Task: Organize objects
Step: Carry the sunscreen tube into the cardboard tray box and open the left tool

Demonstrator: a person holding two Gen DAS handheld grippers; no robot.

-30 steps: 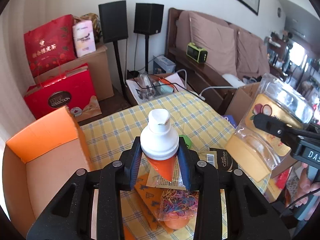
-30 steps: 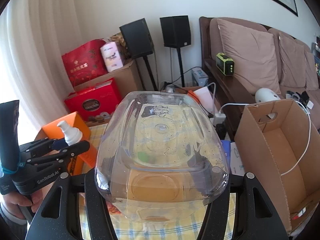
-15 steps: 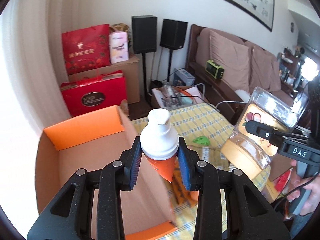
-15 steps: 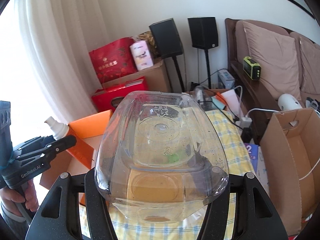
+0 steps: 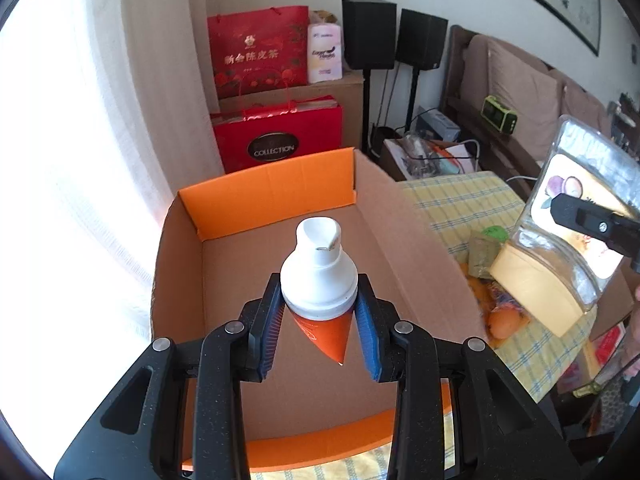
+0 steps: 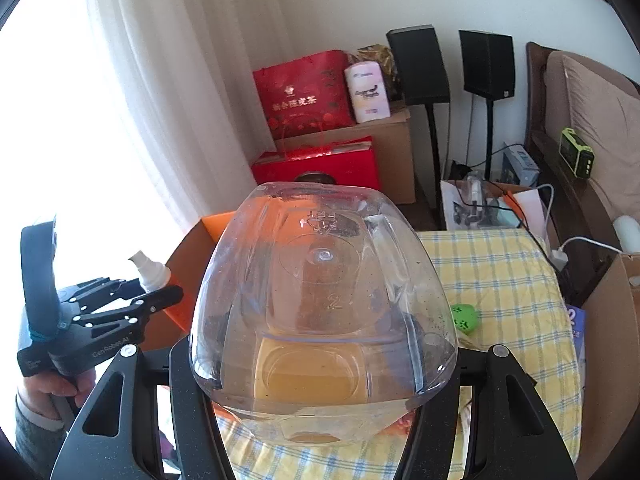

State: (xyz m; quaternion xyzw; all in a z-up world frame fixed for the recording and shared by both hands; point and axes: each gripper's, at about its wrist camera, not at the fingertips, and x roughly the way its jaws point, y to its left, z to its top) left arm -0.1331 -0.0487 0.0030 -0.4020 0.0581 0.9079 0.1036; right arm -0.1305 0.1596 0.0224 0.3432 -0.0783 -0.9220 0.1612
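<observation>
Blue-padded fingers of my left gripper clamp the white-capped orange bottle above the open cardboard box, while my right gripper grips the clear plastic jar over the yellow-checked table.

Orange white-capped bottle above box, clear jar
</observation>
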